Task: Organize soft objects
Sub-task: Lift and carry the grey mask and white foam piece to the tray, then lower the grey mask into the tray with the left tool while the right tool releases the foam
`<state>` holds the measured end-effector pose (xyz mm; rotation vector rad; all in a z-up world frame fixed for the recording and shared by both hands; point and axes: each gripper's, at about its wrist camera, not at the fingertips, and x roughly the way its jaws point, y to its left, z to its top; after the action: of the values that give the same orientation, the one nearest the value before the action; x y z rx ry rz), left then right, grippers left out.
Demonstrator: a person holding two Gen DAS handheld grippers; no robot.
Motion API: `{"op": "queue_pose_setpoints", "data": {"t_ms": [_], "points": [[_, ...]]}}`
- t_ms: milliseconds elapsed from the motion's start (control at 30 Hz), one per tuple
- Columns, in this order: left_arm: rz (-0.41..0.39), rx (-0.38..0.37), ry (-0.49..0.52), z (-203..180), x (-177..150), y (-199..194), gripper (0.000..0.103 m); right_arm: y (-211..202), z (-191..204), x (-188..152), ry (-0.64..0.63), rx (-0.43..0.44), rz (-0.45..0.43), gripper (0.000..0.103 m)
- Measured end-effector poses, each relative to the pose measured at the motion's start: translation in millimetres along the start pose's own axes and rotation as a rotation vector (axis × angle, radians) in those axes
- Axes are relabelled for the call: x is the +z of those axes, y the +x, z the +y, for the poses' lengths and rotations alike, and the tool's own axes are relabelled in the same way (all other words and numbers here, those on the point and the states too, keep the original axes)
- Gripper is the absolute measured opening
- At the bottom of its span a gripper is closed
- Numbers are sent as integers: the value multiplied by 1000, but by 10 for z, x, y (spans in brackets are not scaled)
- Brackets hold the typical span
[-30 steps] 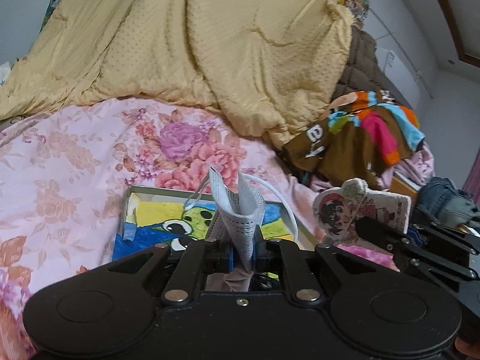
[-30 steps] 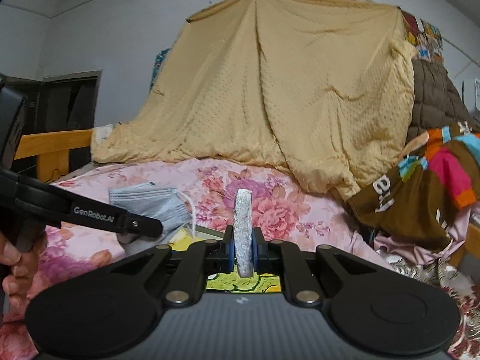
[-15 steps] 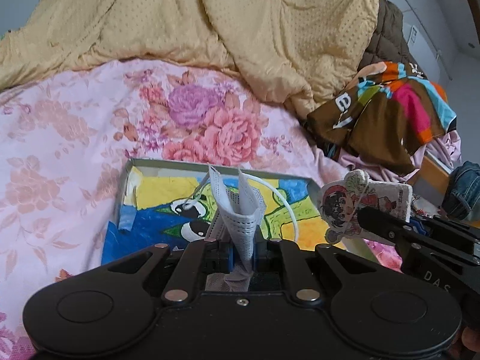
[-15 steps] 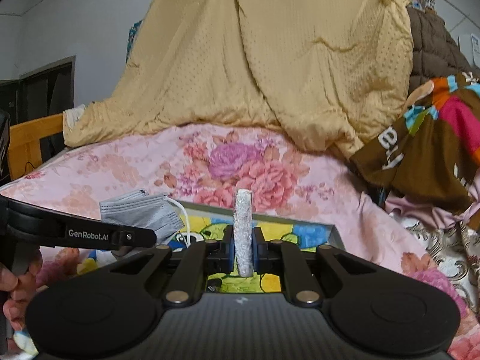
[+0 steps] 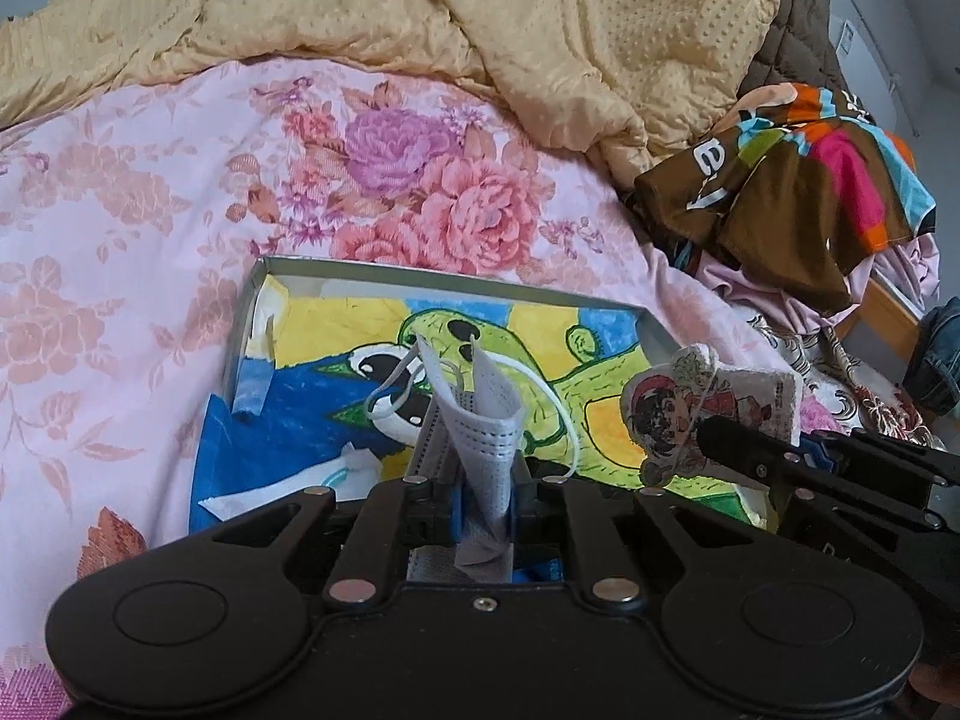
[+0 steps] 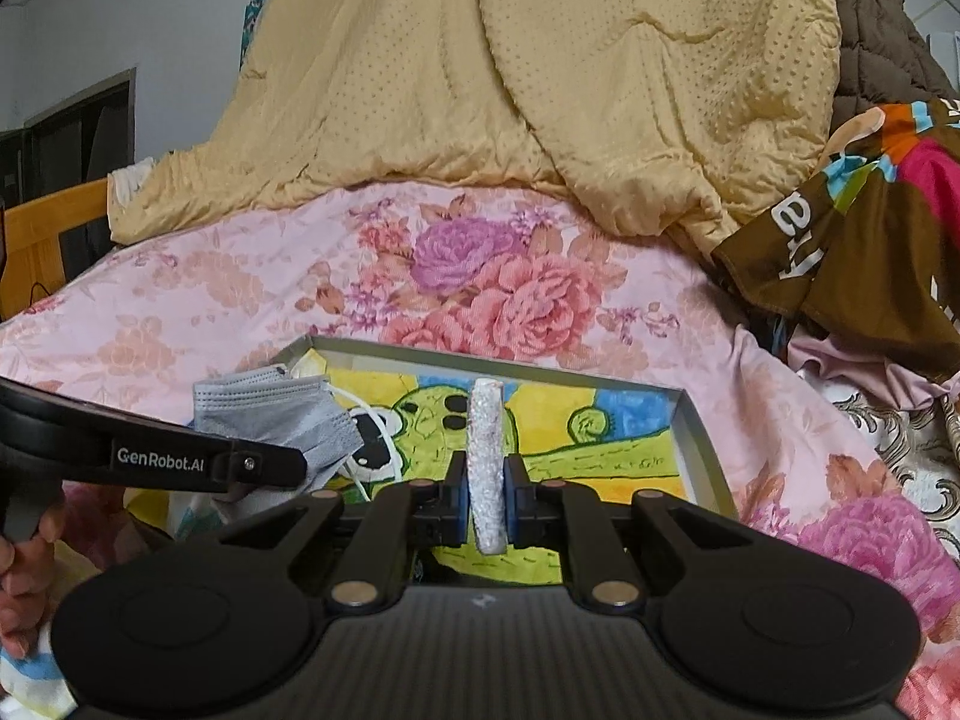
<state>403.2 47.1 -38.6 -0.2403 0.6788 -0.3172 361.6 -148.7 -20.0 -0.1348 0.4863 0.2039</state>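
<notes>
While poised over the shallow box (image 5: 444,282) on the bed (image 5: 120,228): left hand-held gripper (image 5: 483,510) clamped on grey face mask (image 5: 480,420), right hand-held gripper (image 6: 487,501) clamped on flat cartoon-printed pad (image 6: 487,456).

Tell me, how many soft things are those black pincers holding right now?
2. A grey pleated face mask is pinched in the left gripper; a flat white plush pad printed with a cartoon figure is pinched in the right gripper. Both hang over the shallow grey box.

yellow quilt (image 5: 372,18), floral bedsheet (image 5: 132,198), brown garment (image 5: 780,204)
</notes>
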Motion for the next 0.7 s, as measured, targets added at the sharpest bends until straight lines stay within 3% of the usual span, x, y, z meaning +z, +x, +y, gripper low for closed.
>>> {"op": "queue_pose_setpoints", "data": {"t_ms": [700], "points": [[80,18,-13,53,-81,149,17,116,70,-47,-22,7,47,12]]}}
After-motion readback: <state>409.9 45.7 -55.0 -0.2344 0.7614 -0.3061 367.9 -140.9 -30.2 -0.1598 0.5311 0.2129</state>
